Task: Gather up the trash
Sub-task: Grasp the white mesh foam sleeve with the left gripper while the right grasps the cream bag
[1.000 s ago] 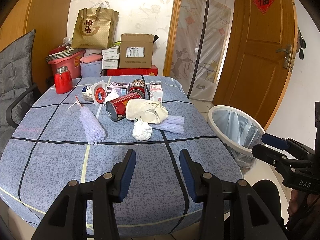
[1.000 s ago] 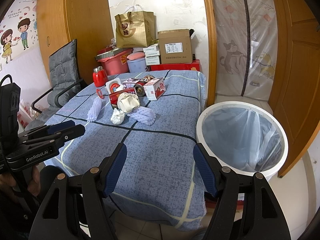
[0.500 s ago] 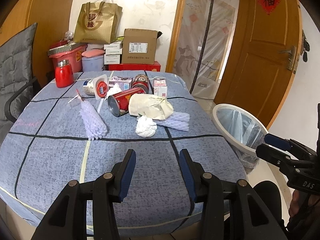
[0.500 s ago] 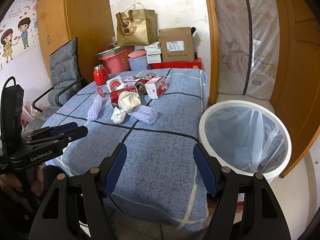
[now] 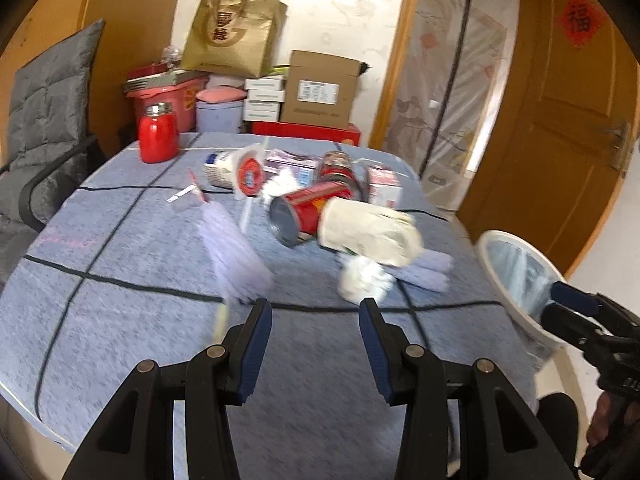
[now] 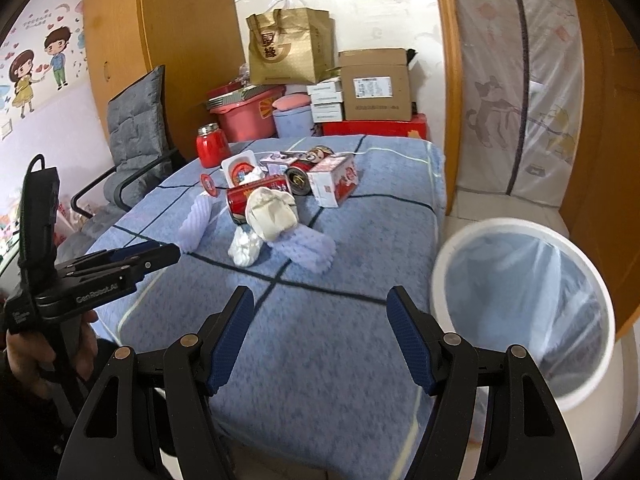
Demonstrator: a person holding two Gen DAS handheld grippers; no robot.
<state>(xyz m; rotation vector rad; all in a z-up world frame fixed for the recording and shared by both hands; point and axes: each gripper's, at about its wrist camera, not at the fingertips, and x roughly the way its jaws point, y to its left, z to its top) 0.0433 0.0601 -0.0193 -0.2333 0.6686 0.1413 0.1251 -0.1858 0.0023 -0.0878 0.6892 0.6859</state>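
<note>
White crumpled tissue [image 5: 362, 282] sits on the blue tablecloth [image 5: 120, 320] dead ahead of the left gripper [image 5: 315, 312], closer than the right gripper [image 6: 320, 300], both wide open holding nothing, with the bin [image 6: 520, 236] off the table's right side.
</note>
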